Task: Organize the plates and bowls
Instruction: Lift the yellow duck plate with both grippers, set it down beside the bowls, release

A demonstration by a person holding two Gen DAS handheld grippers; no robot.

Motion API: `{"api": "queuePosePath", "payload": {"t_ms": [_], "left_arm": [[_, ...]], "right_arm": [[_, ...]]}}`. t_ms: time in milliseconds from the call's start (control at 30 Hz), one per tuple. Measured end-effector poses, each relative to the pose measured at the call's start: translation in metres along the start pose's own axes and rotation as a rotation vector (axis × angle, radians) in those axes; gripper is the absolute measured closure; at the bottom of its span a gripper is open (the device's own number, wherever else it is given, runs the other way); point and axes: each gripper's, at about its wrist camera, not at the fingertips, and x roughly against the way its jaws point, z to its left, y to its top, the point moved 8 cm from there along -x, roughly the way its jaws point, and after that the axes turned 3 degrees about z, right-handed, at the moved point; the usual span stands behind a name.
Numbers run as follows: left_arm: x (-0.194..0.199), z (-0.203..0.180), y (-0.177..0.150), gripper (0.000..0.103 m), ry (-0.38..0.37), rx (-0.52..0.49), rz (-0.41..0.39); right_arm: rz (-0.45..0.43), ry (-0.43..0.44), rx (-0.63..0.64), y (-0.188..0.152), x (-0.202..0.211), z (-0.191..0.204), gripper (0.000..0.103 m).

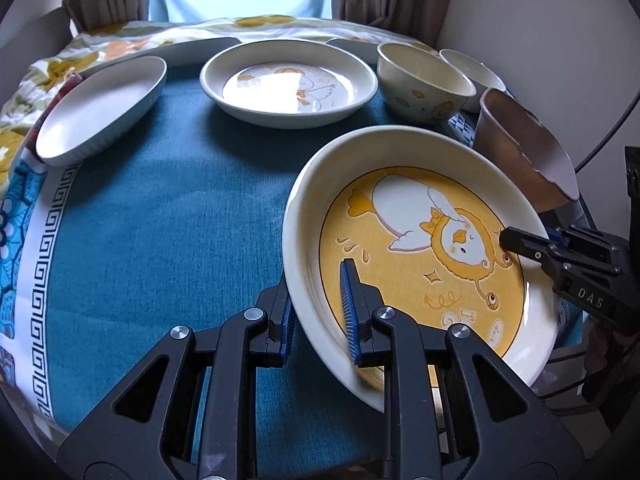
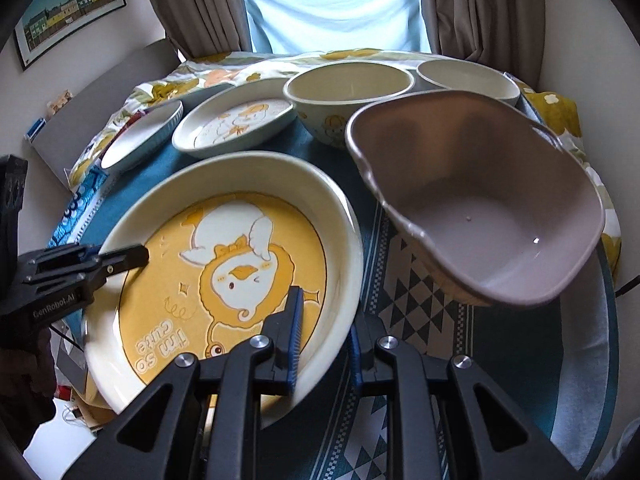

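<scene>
A large cream plate with a yellow duck picture (image 1: 420,248) is held tilted above the blue tablecloth. My left gripper (image 1: 320,312) is shut on its near-left rim, one pad inside and one outside. My right gripper (image 2: 324,340) is shut on the opposite rim of the same yellow duck plate (image 2: 224,272); it shows at the right in the left wrist view (image 1: 560,252). A smaller duck plate (image 1: 288,80), a white oval dish (image 1: 100,112), two cream bowls (image 1: 424,80) (image 1: 472,68) and a mauve square bowl (image 2: 480,200) stand on the table.
The blue tablecloth (image 1: 160,220) covers the table's middle, with a patterned cloth border at the left (image 1: 36,260). A floral cloth (image 1: 120,40) lies at the back. Curtains and a window are behind. A patterned mat (image 2: 420,300) lies under the mauve bowl.
</scene>
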Motion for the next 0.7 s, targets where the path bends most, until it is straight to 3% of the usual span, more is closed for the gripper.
{"api": "queuePosePath", "payload": {"t_ms": [500, 700], "left_arm": [[0.003, 0.001, -0.006, 0.085, 0.074, -0.032, 0.032], [0.034, 0.007, -0.005, 0.085, 0.102, 0.012, 0.037]], "right_arm": [[0.016, -0.029, -0.033, -0.007, 0.007, -0.002, 0.085], [0.011, -0.054, -0.028, -0.009, 0.04, -0.002, 0.085]]}}
